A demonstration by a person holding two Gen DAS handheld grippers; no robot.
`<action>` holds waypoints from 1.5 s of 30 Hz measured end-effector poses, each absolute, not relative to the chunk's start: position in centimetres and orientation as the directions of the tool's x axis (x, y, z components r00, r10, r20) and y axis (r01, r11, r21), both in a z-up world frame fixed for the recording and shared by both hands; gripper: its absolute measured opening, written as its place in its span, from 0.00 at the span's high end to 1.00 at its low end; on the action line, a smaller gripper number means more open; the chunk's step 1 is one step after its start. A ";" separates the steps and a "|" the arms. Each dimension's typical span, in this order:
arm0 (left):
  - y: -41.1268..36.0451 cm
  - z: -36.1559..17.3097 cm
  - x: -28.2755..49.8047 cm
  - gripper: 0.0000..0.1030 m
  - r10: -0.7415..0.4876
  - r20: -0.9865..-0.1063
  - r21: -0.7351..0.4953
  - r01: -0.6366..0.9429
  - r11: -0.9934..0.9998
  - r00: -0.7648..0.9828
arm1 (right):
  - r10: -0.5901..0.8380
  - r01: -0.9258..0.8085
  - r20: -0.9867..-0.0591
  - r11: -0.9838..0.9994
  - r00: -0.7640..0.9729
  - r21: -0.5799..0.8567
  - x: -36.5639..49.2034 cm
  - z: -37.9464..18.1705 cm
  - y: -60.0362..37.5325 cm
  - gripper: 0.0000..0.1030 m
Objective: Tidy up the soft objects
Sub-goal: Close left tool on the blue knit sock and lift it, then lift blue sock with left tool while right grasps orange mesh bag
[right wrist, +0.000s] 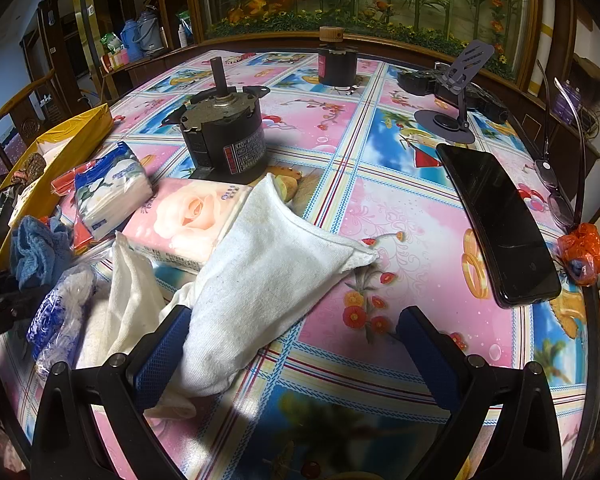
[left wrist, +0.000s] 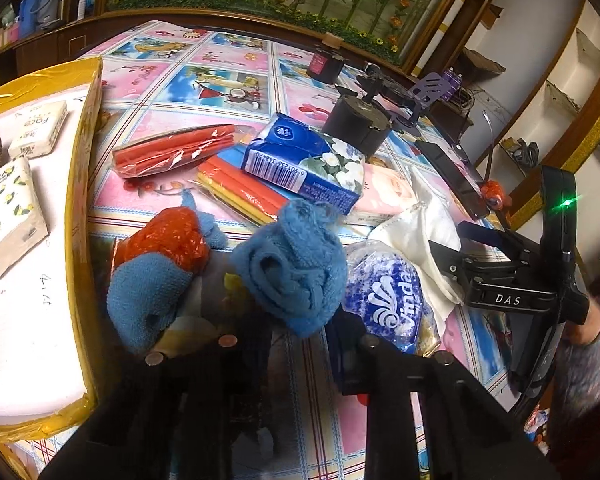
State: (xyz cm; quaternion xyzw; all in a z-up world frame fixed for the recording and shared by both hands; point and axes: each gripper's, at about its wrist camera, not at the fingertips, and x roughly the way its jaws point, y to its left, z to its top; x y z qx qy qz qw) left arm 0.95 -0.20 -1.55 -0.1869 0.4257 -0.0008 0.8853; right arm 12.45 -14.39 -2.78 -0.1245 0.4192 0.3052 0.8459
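A crumpled blue towel [left wrist: 292,264] lies on the table just ahead of my left gripper [left wrist: 296,344], whose jaws stand apart around its near end; whether they touch it is unclear. A second blue cloth with an orange plastic bag [left wrist: 156,276] lies to its left. A yellow-edged box [left wrist: 80,184] at the left holds tissue packs [left wrist: 8,212]. My right gripper [right wrist: 296,332] is open over a white towel [right wrist: 268,268], its left finger against the cloth. A blue tissue pack [left wrist: 300,160], a rose-print tissue pack [right wrist: 192,212] and a Vinda pack [left wrist: 392,300] lie between.
A black motor [right wrist: 224,140] stands behind the tissue packs. A black phone [right wrist: 496,224], glasses [right wrist: 556,184], a phone stand [right wrist: 456,100] and a dark jar [right wrist: 336,60] are at the right and back. Red and yellow wrapped cloths [left wrist: 176,152] lie mid-table.
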 end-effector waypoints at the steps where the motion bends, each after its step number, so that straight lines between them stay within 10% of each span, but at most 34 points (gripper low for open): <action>1: -0.3 -1.5 0.8 0.77 -0.155 -0.754 -0.328 -0.160 0.931 0.638 | 0.412 -0.621 -0.785 0.783 0.462 0.045 12.5 -2.7 -14.4 0.00; 17: -0.4 -1.2 -0.9 0.77 -0.117 -0.720 -0.327 -0.186 0.927 0.684 | 0.569 -0.587 -0.714 0.763 0.409 0.271 13.9 -1.5 -17.7 0.01; 21: 0.0 -1.6 -0.6 0.77 -0.138 -0.728 -0.349 -0.190 0.918 0.672 | 0.649 -0.608 -0.604 0.728 0.463 0.317 13.6 1.5 -19.4 0.65; 24: 0.1 -1.7 -0.4 0.77 -0.147 -0.730 -0.359 -0.191 0.914 0.668 | 0.580 -0.495 -0.523 0.812 0.625 0.308 15.3 4.1 -23.8 0.58; 28: -0.1 -1.7 -0.2 0.77 -0.154 -0.731 -0.352 -0.175 0.919 0.665 | 0.282 -0.166 -0.538 0.953 0.794 0.253 19.4 5.2 -31.6 0.21; 37: -0.1 -1.7 -0.6 0.77 -0.170 -0.721 -0.367 -0.162 0.916 0.672 | 0.214 -0.099 -0.750 0.976 0.626 0.196 27.3 -0.2 -33.0 0.32; 45: -0.1 -1.7 -0.7 0.77 -0.176 -0.719 -0.373 -0.160 0.914 0.672 | 0.130 -0.169 -0.727 0.985 0.674 0.019 25.7 -1.1 -30.7 0.58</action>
